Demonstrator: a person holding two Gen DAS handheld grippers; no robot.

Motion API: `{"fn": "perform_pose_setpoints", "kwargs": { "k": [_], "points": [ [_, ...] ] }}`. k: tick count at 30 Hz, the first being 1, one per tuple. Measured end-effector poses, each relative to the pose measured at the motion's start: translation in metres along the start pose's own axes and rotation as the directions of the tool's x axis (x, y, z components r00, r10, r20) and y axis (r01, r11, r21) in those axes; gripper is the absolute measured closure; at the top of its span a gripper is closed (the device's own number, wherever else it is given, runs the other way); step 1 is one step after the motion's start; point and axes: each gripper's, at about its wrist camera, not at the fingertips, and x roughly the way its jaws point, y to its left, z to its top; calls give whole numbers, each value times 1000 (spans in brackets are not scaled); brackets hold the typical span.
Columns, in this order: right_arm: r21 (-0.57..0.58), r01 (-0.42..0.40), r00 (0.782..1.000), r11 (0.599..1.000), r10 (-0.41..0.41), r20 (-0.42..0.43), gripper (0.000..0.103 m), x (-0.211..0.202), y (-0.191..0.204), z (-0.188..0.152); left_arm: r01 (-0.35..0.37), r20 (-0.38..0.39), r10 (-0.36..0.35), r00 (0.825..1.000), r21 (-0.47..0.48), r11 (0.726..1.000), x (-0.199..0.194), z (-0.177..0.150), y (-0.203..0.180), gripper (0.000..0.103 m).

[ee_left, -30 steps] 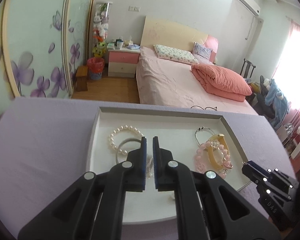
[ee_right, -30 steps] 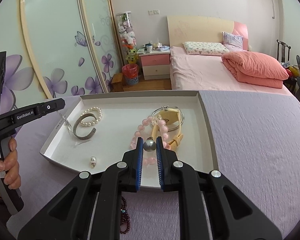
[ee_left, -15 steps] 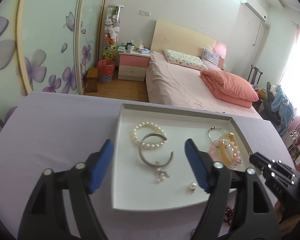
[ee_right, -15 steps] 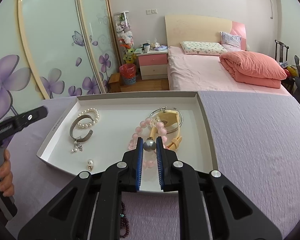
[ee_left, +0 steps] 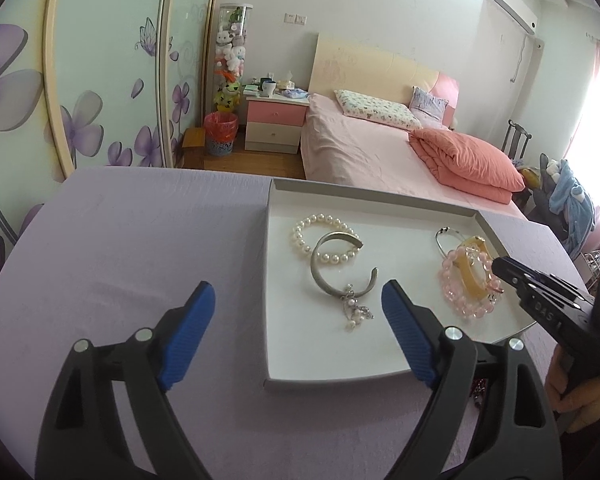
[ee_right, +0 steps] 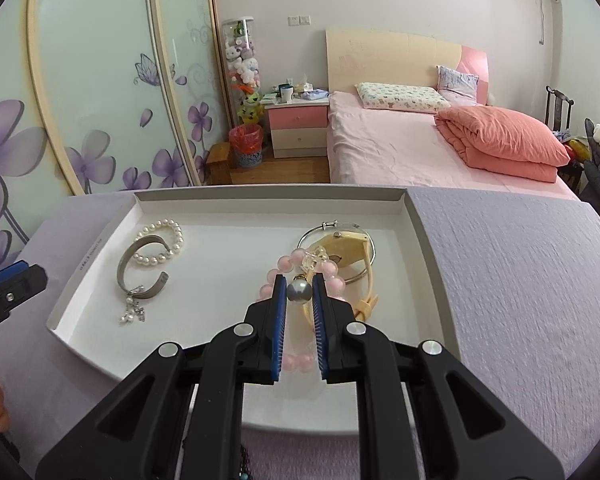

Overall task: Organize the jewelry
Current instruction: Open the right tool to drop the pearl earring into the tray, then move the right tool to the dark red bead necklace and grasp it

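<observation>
We work in a bedroom, at a surface (ee_right: 520, 280) covered with lilac cloth, and a pink bed (ee_right: 400, 148) stands behind it. On the surface lies a white tray (ee_right: 260, 204) with low walls, so that the small pieces cannot roll away.

In our right gripper (ee_right: 299, 292) the jaws are narrow and pinch a grey pearl (ee_right: 299, 291) right at their tips. It hangs above the near middle of the tray, over the pink bracelet (ee_right: 332, 270); we judge that it is held so far forward so that we can set it down in a free spot without touching the rest.

In the tray the pieces lie in two groups. On the left a pearl bracelet (ee_left: 320, 236) touches a silver cuff (ee_left: 332, 276), and a small charm (ee_left: 354, 312) lies at the near edge of the cuff. On the right the pink bracelet, a yellow band (ee_left: 474, 268) and a thin ring (ee_left: 444, 240) are piled together.

Our left gripper (ee_left: 298, 332) has its jaws wide and holds nothing. It hovers at the left near corner of the tray, one jaw over the cloth and one over the tray, probably ready to take the next piece. Some dark beads (ee_right: 244, 460) lie on the cloth before the tray, not yet put in.
</observation>
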Motion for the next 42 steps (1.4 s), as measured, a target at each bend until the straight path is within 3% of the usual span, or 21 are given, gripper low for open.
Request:
{"fn": "perform_pose_setpoints", "kwargs": {
  "k": [16, 18, 19, 20, 36, 42],
  "points": [
    [-7, 44, 999, 999, -44, 2, 88, 16, 3, 6, 20, -30, -20, 999, 5, 1000, 10, -7, 3, 17],
    [-8, 40, 999, 999, -40, -4, 77, 15, 3, 7, 21, -31, -21, 999, 3, 1000, 11, -7, 3, 17],
    [-6, 42, 999, 999, -42, -3, 57, 14, 2, 6, 22, -32, -21, 999, 3, 1000, 11, -8, 3, 17],
    [-3, 44, 999, 999, -44, 4, 46, 12, 1, 5, 20, -33, -20, 999, 1, 1000, 11, -8, 4, 17],
    [32, -9, 999, 999, 8, 32, 46, -39, -11, -19, 22, -9, -22, 1000, -13, 1000, -19, -20, 8, 16],
    [-3, -66, 998, 998, 66, -24, 46, -51, -4, -45, 23, -6, -23, 1000, -16, 1000, -38, -32, 11, 15]
  ]
}}
